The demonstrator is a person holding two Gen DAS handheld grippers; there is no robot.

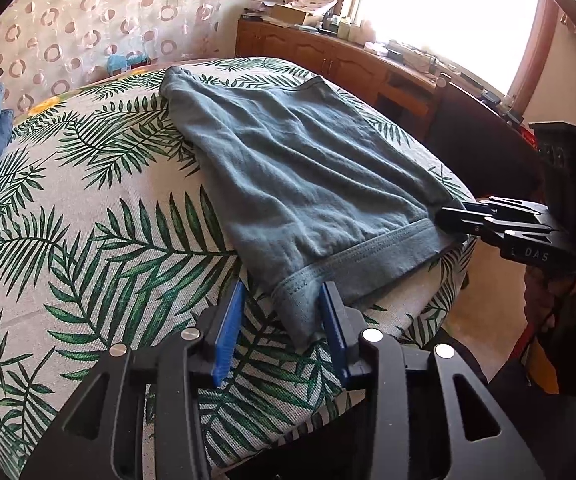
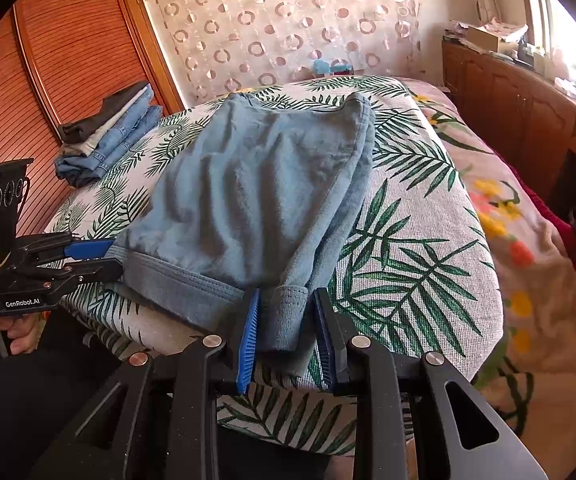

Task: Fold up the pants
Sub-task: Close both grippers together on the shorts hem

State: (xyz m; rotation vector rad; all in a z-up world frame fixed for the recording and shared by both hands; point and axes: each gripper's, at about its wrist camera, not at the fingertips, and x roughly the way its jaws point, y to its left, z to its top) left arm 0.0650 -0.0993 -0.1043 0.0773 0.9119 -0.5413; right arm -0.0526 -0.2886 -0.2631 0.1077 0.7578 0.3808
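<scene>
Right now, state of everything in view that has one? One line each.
pants: folded over, flat on the leaf-print cover, near corners drooping off its edge
left gripper: open, one near pants corner loose between its pads
right gripper: open, other near corner between its pads
clothes stack: folded, piled at the far side, apart from the pants

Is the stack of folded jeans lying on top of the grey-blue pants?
No: the stack of folded blue jeans lies apart from the grey-blue pants, beside the wooden wardrobe.
</scene>
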